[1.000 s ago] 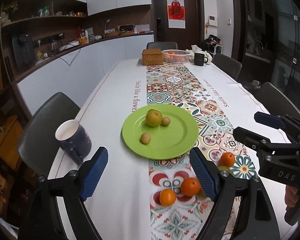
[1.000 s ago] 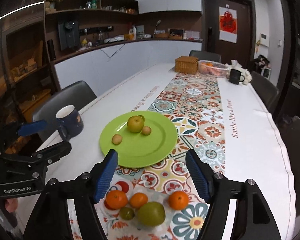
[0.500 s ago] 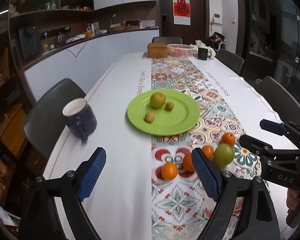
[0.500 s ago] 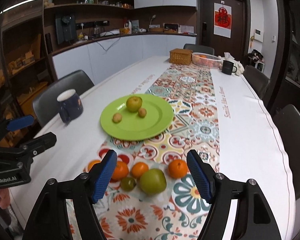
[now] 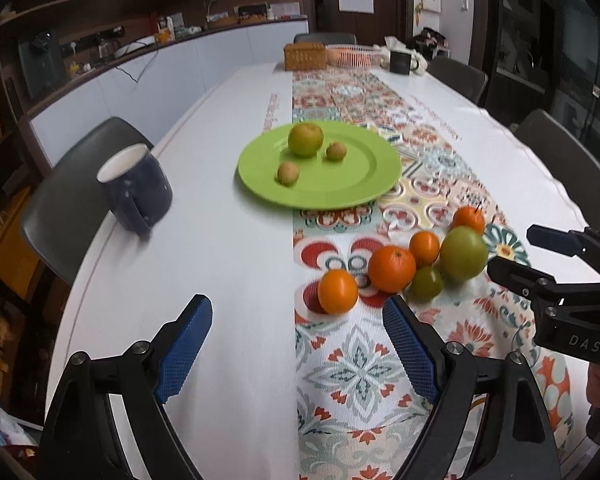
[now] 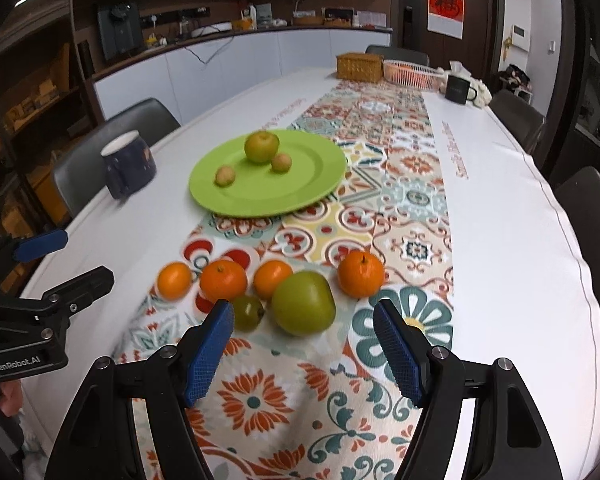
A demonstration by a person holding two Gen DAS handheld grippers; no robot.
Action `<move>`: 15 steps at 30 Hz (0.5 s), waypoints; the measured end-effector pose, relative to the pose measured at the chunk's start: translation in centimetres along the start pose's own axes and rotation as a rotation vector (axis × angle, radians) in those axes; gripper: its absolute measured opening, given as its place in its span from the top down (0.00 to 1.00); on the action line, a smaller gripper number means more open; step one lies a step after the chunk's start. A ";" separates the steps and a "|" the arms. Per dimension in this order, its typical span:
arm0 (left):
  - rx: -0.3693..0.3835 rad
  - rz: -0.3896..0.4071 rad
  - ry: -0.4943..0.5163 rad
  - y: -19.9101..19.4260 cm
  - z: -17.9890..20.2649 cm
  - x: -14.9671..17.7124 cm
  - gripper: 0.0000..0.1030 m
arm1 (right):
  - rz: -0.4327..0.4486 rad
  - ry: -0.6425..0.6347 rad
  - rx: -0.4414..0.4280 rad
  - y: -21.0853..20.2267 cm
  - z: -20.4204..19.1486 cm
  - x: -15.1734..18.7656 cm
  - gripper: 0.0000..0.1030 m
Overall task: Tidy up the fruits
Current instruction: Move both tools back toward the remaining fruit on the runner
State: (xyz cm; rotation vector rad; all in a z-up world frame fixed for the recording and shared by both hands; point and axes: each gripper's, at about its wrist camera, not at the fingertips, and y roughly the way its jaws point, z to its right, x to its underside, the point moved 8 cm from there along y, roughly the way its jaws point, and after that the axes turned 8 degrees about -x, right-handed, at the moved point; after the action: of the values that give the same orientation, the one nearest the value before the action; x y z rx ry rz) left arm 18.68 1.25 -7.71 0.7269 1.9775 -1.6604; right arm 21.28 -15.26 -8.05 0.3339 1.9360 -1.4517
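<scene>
A green plate (image 5: 340, 184) (image 6: 300, 188) on the table holds a yellow-green apple (image 5: 305, 139) (image 6: 261, 146) and two small brown fruits. Nearer me on the patterned runner lie several oranges (image 5: 391, 268) (image 6: 223, 280), a big green apple (image 5: 463, 254) (image 6: 303, 302) and a small green fruit (image 5: 427, 282) (image 6: 247, 312). My left gripper (image 5: 298, 344) is open and empty, short of the leftmost orange (image 5: 337, 291). My right gripper (image 6: 303, 350) is open and empty, just short of the big green apple; it also shows in the left wrist view (image 5: 548, 256).
A dark blue mug (image 5: 136, 190) (image 6: 128, 168) stands left of the plate near the table edge. At the far end are a wicker box (image 6: 359, 67), a pink basket (image 6: 410, 74) and a black mug (image 6: 458, 89). Chairs line both sides.
Both grippers have drawn back toward the near end of the table, so the loose fruit now lies ahead of the fingers. Both stay open.
</scene>
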 end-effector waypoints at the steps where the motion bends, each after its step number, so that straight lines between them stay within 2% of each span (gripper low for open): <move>1: 0.002 -0.008 0.004 0.4 0.1 0.2 0.15 | -0.007 -0.001 0.003 0.2 0.1 0.2 0.29; 15: 0.023 -0.072 0.056 4.1 1.4 1.1 0.15 | -0.097 -0.019 0.012 3.4 1.2 1.4 0.30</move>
State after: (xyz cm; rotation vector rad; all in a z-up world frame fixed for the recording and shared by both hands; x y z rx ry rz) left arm 20.49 0.57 -11.69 0.7256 2.0481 -1.7251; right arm 22.61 -15.48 -11.67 0.2330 1.9523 -1.5235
